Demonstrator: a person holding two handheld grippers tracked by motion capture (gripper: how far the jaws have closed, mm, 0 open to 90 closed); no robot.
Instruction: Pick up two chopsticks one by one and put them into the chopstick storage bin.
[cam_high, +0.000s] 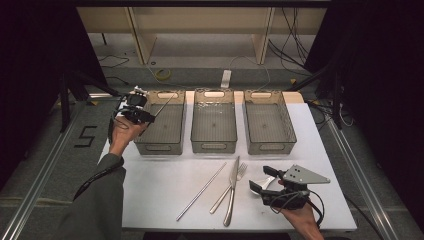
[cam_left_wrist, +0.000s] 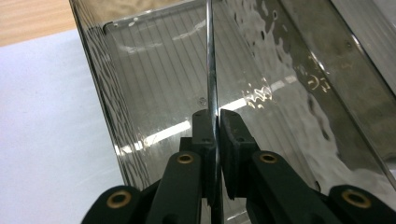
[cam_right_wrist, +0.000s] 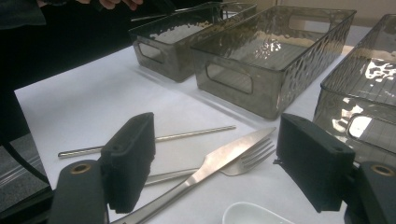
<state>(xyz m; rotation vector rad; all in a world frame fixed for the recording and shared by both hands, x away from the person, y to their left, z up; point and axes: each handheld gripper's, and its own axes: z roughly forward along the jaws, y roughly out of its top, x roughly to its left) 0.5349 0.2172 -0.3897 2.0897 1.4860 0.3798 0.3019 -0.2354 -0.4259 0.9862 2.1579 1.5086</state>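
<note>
you're sorting cutlery into bins: over the left bin (cam_high: 160, 122), your left gripper (cam_high: 145, 116) pinches a metal chopstick (cam_left_wrist: 211, 70), its tip inside. next, lower and release it. your right gripper (cam_high: 262, 181) hangs wide apart, holding nothing, near the knife (cam_high: 232, 192).

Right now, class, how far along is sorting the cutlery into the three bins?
Done: nothing lies in the bins yet. In hand: the left hand-held gripper is shut on a metal chopstick over the left bin. Left: a second chopstick, knife, fork and white spoon lie on the table; the right hand-held gripper is open.
</note>
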